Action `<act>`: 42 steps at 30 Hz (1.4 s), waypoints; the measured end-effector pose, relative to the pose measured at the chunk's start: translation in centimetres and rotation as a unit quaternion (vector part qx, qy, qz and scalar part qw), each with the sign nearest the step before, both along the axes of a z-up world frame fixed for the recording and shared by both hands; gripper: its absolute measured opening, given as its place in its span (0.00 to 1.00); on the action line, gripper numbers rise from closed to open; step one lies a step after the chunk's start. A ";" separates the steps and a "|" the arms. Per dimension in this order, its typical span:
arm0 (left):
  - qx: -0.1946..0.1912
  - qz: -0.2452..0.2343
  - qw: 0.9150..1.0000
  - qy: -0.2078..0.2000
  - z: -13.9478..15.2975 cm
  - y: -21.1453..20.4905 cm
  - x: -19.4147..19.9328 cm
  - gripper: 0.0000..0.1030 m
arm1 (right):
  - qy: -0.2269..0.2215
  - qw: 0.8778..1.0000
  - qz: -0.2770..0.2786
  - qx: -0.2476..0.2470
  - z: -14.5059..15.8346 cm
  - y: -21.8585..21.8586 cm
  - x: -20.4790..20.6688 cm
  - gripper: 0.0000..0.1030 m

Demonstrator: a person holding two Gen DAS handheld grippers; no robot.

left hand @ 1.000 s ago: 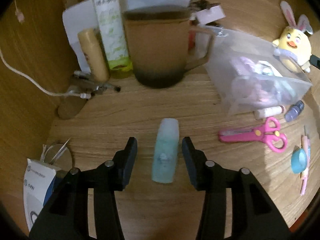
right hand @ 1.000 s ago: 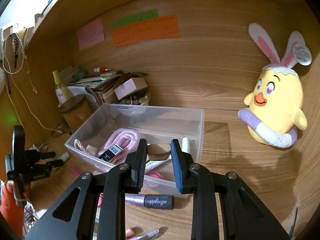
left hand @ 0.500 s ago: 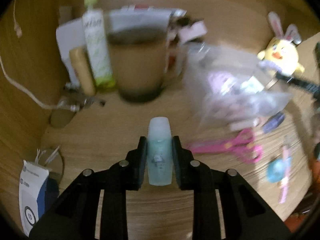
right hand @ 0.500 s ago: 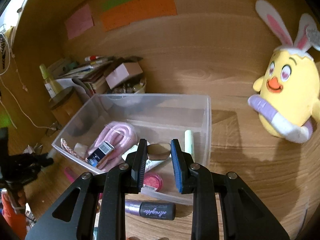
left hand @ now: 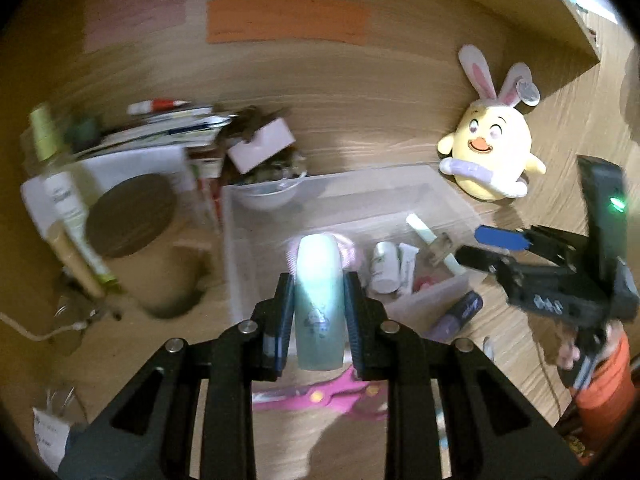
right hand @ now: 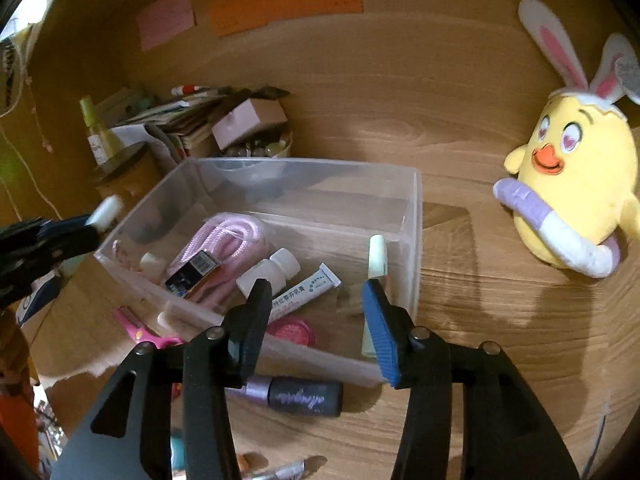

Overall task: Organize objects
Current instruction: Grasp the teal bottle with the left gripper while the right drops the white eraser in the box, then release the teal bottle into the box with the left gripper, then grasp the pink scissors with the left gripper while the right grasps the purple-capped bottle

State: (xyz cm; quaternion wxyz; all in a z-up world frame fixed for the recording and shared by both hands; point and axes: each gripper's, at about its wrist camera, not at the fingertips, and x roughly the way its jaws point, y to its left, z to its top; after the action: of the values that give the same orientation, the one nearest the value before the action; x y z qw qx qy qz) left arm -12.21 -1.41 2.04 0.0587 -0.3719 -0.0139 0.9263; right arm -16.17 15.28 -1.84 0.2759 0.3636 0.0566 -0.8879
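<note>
The left gripper is pinching a pale blue-green bottle between its pads, with the bottle standing upright along the fingers and its rounded cap pointing toward the clear bin. The bottle is being held off the tabletop, in front of the bin's near wall.

The right gripper is hanging over the bin's near right corner. Its jaws are opening and are standing apart, with nothing between the pads.

Inside the bin, a pink cord is lying at the left, a small white bottle and a white tube are lying in the middle, a pink round case is resting against the near wall, and a pale green stick is leaning against the right wall.

On the tabletop just outside the near wall, a purple tube is lying on its side, and pink scissors are lying near the bin's left near corner.

A yellow plush chick is sitting well apart from the bin, toward the tabletop's right rear.
</note>
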 end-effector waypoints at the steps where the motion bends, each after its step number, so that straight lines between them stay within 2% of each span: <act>1: 0.000 -0.003 1.000 -0.004 -0.1 0.4 -0.4 0.23 | 0.004 1.000 0.002 0.000 0.2 0.2 0.4 0.43; 8: -0.002 -0.021 0.999 -0.034 -1.6 2.3 -3.3 0.23 | 0.011 1.000 0.010 -0.011 0.8 2.0 2.8 0.44; 10: -0.002 -0.025 0.999 -0.041 -1.9 2.6 -3.8 0.23 | 0.018 1.000 0.007 -0.004 0.8 2.3 3.6 0.48; 12: -0.004 -0.025 0.999 -0.047 -2.2 2.8 -4.1 0.23 | 0.022 1.000 0.008 0.003 0.6 2.4 4.2 0.49; 20: -0.006 -0.025 0.999 -0.032 -0.9 2.1 -2.0 0.24 | 0.005 0.999 0.036 0.036 -1.3 1.4 5.2 0.49; 23: -0.017 -0.026 0.999 -0.024 -0.5 1.5 -0.1 0.29 | 0.001 0.998 0.049 0.049 -1.8 0.5 5.2 0.49; 25: -0.028 -0.020 0.999 -0.019 -0.5 0.7 1.5 0.37 | 0.004 0.997 0.063 0.054 -1.7 -0.1 5.5 0.49; 29: -0.031 -0.015 0.999 -0.039 -2.1 -1.0 3.6 0.44 | 0.011 0.993 0.089 0.070 -1.6 -1.6 5.8 0.49; 32: -0.033 -0.027 0.997 -0.063 -3.9 -1.8 3.9 0.50 | 0.010 0.989 0.108 0.096 -2.3 -2.6 5.3 0.51; 34: -0.028 -0.053 0.995 -0.081 -5.3 -2.2 3.8 0.51 | 0.005 0.988 0.114 0.108 -2.7 -3.2 4.9 0.57; 39: -0.074 -0.070 0.989 -0.104 -8.1 -2.3 2.6 0.52 | -0.003 0.984 0.122 0.132 -3.5 -3.3 4.4 0.57; 40: -0.071 -0.076 0.989 -0.109 -8.4 -2.4 2.3 0.57 | -0.001 0.983 0.121 0.137 -3.5 -3.3 4.3 0.58; 42: -0.059 -0.081 0.989 -0.108 -8.5 -2.5 1.7 0.60 | -0.002 0.982 0.122 0.141 -3.6 -3.3 4.2 0.62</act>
State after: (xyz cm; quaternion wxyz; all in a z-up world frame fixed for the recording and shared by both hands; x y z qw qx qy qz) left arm -10.46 -3.94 -6.43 0.1098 -0.4728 0.0648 0.8719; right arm -12.02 11.97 -5.45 0.3283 0.3913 0.2248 -0.8298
